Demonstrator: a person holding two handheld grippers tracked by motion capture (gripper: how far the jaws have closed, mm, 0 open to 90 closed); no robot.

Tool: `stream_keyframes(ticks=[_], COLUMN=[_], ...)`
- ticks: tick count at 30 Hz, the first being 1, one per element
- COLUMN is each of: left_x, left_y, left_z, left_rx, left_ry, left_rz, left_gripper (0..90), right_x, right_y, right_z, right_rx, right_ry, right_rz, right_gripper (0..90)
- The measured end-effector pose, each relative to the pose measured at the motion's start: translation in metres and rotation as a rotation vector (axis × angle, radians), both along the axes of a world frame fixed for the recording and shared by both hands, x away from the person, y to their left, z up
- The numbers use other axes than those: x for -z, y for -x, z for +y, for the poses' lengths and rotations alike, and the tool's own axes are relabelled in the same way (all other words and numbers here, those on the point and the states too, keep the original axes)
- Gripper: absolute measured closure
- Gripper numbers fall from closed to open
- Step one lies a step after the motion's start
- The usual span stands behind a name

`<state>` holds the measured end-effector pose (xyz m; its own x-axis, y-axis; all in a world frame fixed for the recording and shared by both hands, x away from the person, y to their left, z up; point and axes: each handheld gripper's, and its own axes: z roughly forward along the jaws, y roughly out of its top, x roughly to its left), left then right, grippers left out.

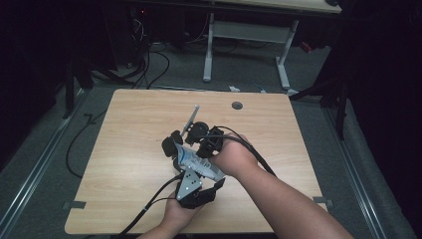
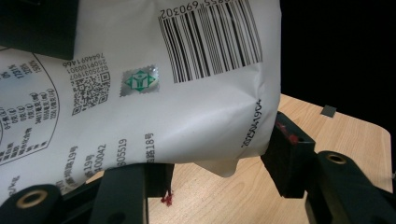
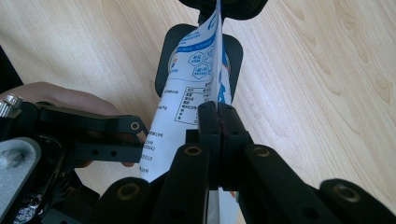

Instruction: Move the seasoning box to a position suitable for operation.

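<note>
Light wooden desk (image 1: 134, 149), rectangular, carries the work; a round black scale-like base (image 1: 171, 145) sits near its middle.

White and blue printed plastic pouch (image 1: 199, 164) is held clear of the desk, just above and beside that black base, between the two grippers. In the left gripper view the pouch (image 2: 154, 93) shows a barcode, a QR code and a green seal; the right gripper view shows the pouch (image 3: 196, 88) edge-on, hanging over the base (image 3: 163, 60).

Left gripper (image 1: 191, 191), nearer the person than the pouch: fingers (image 2: 287, 154) part-way open and closed on the pouch's lower corner, pads against its sides.

Right gripper (image 3: 218, 121), on the far side of the pouch: fingers pressed fully together, pinching the pouch's thin sealed edge.

Progress, judged: both grips are set on opposite edges, pouch lifted. Seal looks intact, no tear visible. Remaining: likely pulling it open or setting it on the base; I cannot tell which.
</note>
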<state>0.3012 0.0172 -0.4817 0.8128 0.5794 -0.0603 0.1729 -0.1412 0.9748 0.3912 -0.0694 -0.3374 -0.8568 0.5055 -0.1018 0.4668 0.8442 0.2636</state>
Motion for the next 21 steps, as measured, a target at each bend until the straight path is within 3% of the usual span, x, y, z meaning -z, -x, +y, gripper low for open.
stream_keyframes(ticks=[21], left_x=[0.0002], left_y=[-0.0002], left_z=[-0.0006], left_rx=[-0.002], left_ry=[0.020], left_rz=[0.012], left_gripper=[49.7], right_x=[0.0014], right_y=[-0.0007], right_z=[0.0017], right_rx=[-0.001], right_ry=[0.009], right_rz=[-0.004], right_gripper=[90.0])
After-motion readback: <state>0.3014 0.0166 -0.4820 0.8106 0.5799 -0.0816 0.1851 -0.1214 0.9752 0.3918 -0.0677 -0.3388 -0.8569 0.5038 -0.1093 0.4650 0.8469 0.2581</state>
